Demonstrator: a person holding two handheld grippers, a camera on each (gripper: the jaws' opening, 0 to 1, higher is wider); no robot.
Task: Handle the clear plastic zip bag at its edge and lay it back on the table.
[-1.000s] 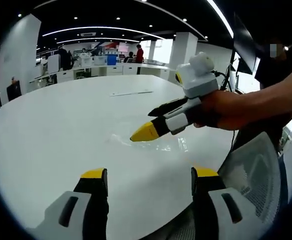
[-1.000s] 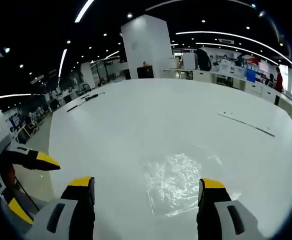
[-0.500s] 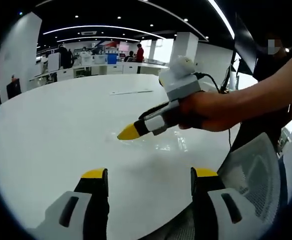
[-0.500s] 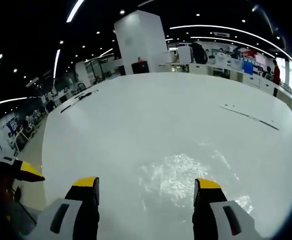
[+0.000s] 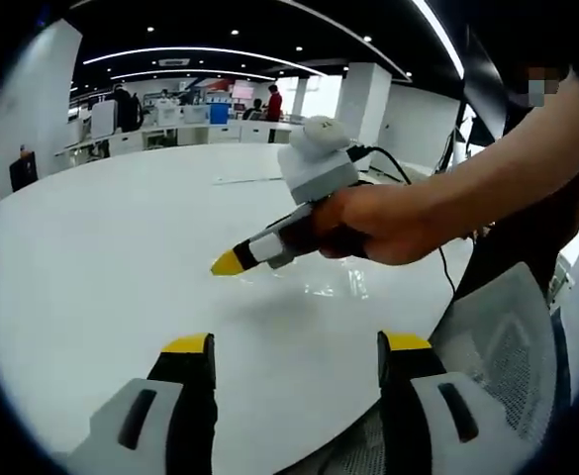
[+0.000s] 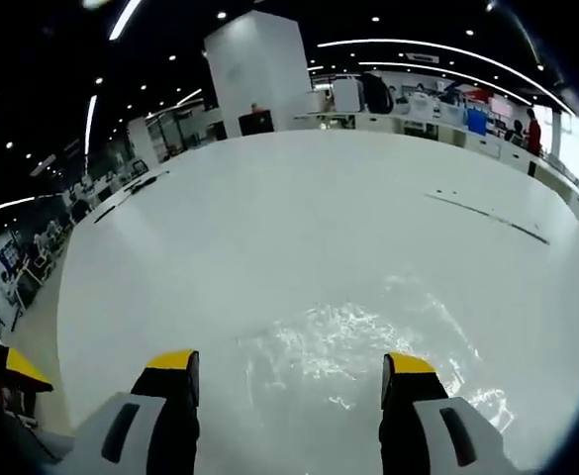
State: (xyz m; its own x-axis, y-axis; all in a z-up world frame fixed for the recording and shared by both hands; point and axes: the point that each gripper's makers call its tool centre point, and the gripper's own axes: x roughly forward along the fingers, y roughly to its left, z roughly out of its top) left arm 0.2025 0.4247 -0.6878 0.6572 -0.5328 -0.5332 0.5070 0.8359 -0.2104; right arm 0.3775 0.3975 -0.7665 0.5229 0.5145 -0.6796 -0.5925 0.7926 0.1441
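The clear plastic zip bag (image 6: pixel 343 336) lies flat and crinkled on the white table (image 6: pixel 299 218), shining just ahead of my right gripper (image 6: pixel 286 371), whose jaws stand open above its near edge with nothing between them. In the left gripper view the bag (image 5: pixel 334 287) is a faint glint under the right gripper (image 5: pixel 232 261), which a hand (image 5: pixel 378 223) holds low over the table. My left gripper (image 5: pixel 294 351) stands open near the table's front edge, holding nothing.
A thin dark strip (image 6: pixel 487 220) lies on the table beyond the bag. A mesh chair back (image 5: pixel 507 346) stands at the table's edge to the right. Desks and people (image 5: pixel 274 104) are far behind.
The right gripper has moved forward and lower over the bag, so the bag now lies between its jaws in its own view. The left gripper has stayed still.
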